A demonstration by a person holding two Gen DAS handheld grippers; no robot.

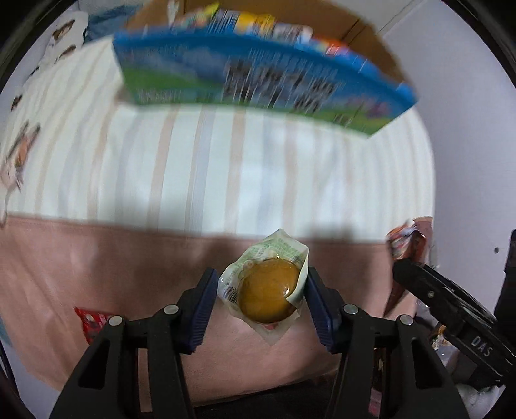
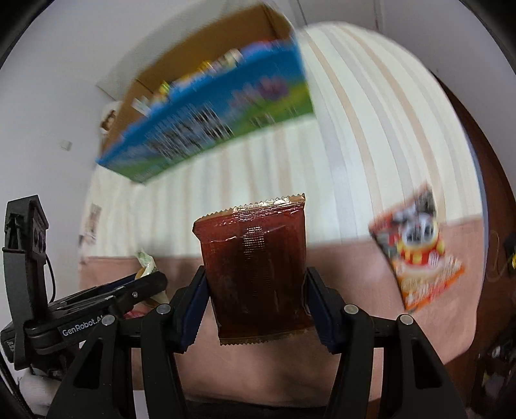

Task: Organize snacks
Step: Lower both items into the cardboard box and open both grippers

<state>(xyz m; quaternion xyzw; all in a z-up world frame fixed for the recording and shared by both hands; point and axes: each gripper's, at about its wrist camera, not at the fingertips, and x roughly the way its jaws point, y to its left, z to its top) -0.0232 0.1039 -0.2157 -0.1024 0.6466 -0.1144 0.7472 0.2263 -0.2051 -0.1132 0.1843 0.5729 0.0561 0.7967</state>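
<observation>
My left gripper (image 1: 259,298) is shut on a small clear packet with a round brown snack (image 1: 269,295) inside, held above the pink blanket. My right gripper (image 2: 254,298) is shut on a dark brown translucent snack packet (image 2: 254,274), held upright. A blue and green box (image 1: 258,80) with several snack packs in it stands at the far end of the bed; it also shows in the right wrist view (image 2: 209,119). A red and orange snack bag (image 2: 419,251) lies on the blanket to the right. The left gripper shows at the left of the right wrist view (image 2: 142,283).
A brown cardboard box (image 1: 354,29) stands behind the blue box. A striped white sheet (image 1: 225,167) covers the bed beyond the pink blanket (image 1: 113,258). A small red packet (image 1: 92,322) lies at the left. A white wall (image 1: 467,129) is at the right.
</observation>
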